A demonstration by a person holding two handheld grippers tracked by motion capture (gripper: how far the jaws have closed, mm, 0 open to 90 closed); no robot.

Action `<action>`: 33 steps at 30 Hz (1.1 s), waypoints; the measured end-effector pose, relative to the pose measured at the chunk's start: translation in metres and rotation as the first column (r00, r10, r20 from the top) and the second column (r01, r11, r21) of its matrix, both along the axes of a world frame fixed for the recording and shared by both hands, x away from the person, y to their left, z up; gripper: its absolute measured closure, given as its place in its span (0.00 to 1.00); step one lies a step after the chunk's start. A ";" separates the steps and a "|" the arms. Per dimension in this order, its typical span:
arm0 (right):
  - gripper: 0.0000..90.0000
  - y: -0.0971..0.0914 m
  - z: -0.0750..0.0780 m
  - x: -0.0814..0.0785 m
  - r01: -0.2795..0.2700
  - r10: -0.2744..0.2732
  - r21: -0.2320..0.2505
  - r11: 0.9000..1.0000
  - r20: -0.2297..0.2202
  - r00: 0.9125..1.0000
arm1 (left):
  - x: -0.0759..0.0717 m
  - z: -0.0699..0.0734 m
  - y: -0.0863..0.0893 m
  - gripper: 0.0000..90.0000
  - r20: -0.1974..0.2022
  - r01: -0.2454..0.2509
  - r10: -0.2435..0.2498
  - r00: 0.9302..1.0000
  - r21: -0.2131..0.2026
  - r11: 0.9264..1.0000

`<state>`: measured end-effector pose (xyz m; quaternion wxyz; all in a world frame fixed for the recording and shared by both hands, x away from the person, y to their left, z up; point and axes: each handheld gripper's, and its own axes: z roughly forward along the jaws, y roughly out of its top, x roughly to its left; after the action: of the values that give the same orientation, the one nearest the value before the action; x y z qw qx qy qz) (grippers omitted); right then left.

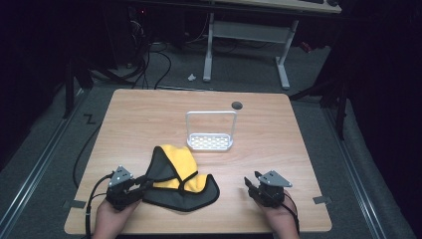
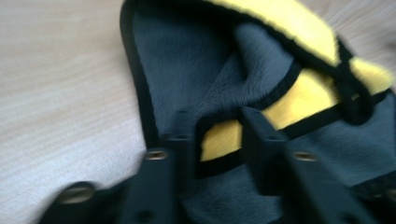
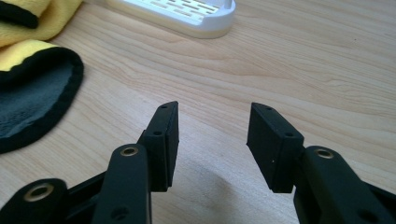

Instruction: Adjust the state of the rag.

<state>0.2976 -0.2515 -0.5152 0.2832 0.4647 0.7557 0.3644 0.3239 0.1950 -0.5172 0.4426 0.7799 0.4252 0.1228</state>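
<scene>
Cloth, a crumpled yellow-and-grey fleece piece with black edging (image 1: 181, 179), lies on my light wooden table (image 1: 278, 149) near its front edge. Left hand-held gripper (image 2: 219, 128) straddles a fold, pads not visibly pressing. Right hand-held gripper (image 3: 212, 140) gapes over bare wood.

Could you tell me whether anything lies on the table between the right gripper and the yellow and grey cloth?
Nothing visible does. Bare wooden table separates the right gripper, jaws apart, from the black-edged yellow and grey fleece cloth. The white perforated rack sits farther back.
</scene>
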 end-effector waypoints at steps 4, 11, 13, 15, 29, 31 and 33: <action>0.64 0.003 0.002 -0.002 -0.008 0.008 0.003 1.000 0.004 1.000 | 0.003 -0.002 -0.003 0.96 -0.028 -0.001 0.002 1.000 0.032 0.999; 0.73 0.007 0.008 -0.007 -0.025 0.024 0.022 0.999 0.015 1.000 | -0.012 -0.001 -0.021 0.98 -0.028 0.088 -0.086 0.996 0.096 0.991; 0.75 0.009 0.010 -0.009 -0.034 0.034 0.021 0.999 0.021 0.999 | -0.015 -0.002 -0.027 0.98 -0.034 0.113 -0.110 0.993 0.107 0.988; 0.77 0.011 0.011 -0.011 -0.043 0.042 0.020 0.999 0.027 0.999 | -0.021 -0.004 -0.039 0.98 -0.042 0.154 -0.150 0.988 0.122 0.981; 0.80 0.033 0.015 -0.021 -0.131 0.131 0.012 0.991 0.033 0.991 | -0.040 -0.008 -0.104 0.93 -0.073 0.326 -0.322 0.944 0.041 0.945; 0.80 0.039 0.015 -0.024 -0.154 0.154 0.007 0.988 0.031 0.988 | -0.044 -0.004 -0.104 0.88 -0.073 0.340 -0.338 0.938 0.015 0.940; 0.81 0.046 0.014 -0.027 -0.185 0.185 0.007 0.983 0.025 0.982 | -0.048 0.004 -0.099 0.81 -0.048 0.350 -0.350 0.935 -0.006 0.937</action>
<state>0.2706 -0.2054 -0.5010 0.2550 0.3894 0.7903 0.3984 0.2762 0.0961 -0.5127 0.4457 0.8466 0.2900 0.0236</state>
